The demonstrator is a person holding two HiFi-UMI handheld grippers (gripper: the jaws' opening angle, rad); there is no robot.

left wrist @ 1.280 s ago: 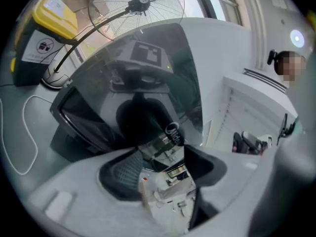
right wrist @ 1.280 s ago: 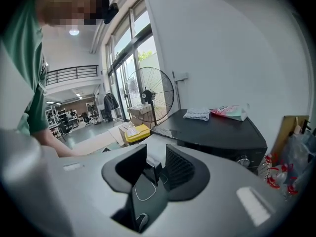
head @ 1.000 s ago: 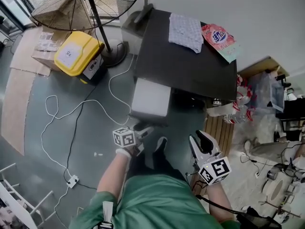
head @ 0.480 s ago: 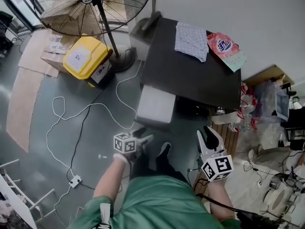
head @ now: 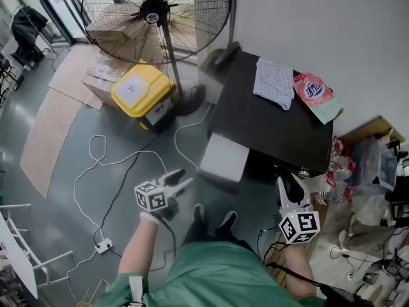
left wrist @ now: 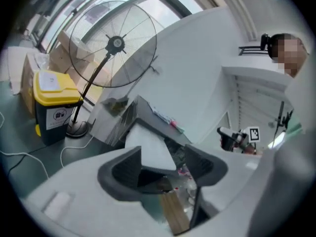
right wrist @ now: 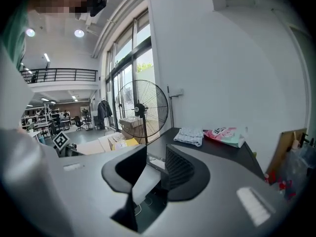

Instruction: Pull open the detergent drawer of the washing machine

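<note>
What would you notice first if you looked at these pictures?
The giant round fan at the top, standing on the floor. Right beside it sits a bright yellow bin, and a pink bag lies on the dark washing machine at the right.

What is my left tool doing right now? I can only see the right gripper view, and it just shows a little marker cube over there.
Observer: The left tool is open. Its jaws have just been closing a little, with nothing between them.
Operator: Is anything lying down there that I could trip on?
Observer: Yes, a white cable loops across the floor to a power strip on your left.
Operator: Where are my feet?
Observer: Both shoes stand just in front of the white drawer that sticks out of the machine.
</note>
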